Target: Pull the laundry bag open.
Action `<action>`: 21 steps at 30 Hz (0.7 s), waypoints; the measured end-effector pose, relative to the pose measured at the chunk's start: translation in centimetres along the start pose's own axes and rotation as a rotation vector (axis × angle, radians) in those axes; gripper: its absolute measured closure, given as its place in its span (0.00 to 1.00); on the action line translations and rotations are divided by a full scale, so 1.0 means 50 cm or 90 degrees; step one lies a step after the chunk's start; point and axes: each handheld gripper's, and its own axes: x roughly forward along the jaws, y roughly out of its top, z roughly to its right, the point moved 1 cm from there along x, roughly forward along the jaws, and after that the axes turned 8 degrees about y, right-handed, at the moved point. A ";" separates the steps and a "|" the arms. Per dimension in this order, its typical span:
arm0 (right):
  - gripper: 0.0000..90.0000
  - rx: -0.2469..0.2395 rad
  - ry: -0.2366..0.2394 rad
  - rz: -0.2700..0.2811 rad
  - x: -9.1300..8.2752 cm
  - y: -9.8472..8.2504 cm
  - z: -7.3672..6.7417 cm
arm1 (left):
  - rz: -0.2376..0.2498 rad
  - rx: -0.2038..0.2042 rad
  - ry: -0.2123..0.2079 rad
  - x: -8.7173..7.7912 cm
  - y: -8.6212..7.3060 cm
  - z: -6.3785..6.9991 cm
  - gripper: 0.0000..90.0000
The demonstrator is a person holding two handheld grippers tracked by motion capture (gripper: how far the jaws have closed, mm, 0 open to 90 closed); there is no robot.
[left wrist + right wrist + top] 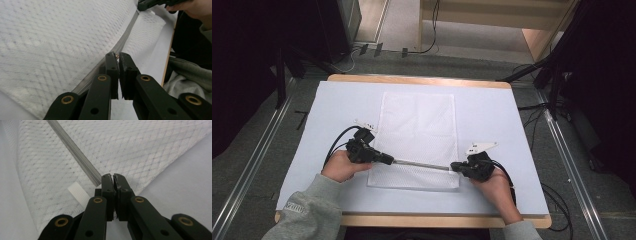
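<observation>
Holding the white mesh zip bag [418,131]'s grey zipper [422,164] taut between left gripper [388,160] and right gripper [456,166], both clamped on it; zipper runs straight across the counter [492,115]

A mesh bag [418,140] lies at the middle of the bench [492,115], its zipper [422,164] across the lower centre of the frame, between the left tool [389,160] and the right tool [454,166].

White table [492,107], grey carpet floor [267,125]

Lab-like recording room, white-topped table [492,107], floor rails [572,165], loose cables [532,107], dark stands
</observation>
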 end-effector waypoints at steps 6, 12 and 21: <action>0.99 -0.001 0.000 0.000 0.000 0.000 0.000 | -0.001 0.002 0.001 -0.002 -0.001 -0.002 0.97; 0.99 -0.001 0.001 -0.002 0.000 0.001 0.001 | 0.002 -0.009 0.005 -0.010 -0.007 -0.012 0.97; 0.99 -0.002 0.005 -0.006 0.000 0.003 0.003 | 0.005 -0.029 0.021 -0.041 -0.035 -0.033 0.97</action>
